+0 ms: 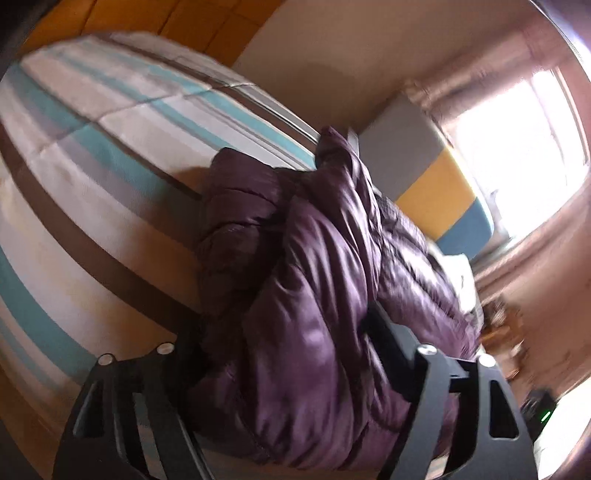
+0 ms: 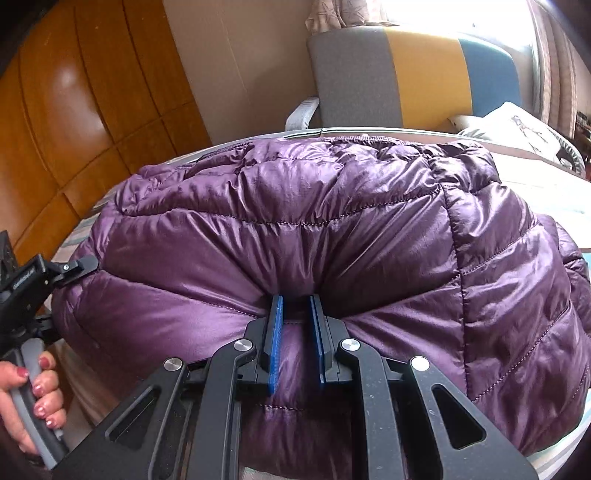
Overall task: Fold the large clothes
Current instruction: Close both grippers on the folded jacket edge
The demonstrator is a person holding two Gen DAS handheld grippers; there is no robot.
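Jacket: glossy purple quilted puffer jacket (image 2: 332, 229) is lying on the striped bed (image 1: 92, 147); soft, light, slippery.
Right hand-held gripper (image 2: 296, 306): pinching a bunched fold.
Left hand-held gripper (image 1: 295, 354): straddling bulky fabric, fingertips hidden; grip unclear.
Hold: seams.

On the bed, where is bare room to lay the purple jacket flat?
In the left wrist view, the striped bedspread lies bare left of the purple down jacket, up toward the wooden wardrobe. It is crowded toward the headboard: there a pillow borders the jacket.
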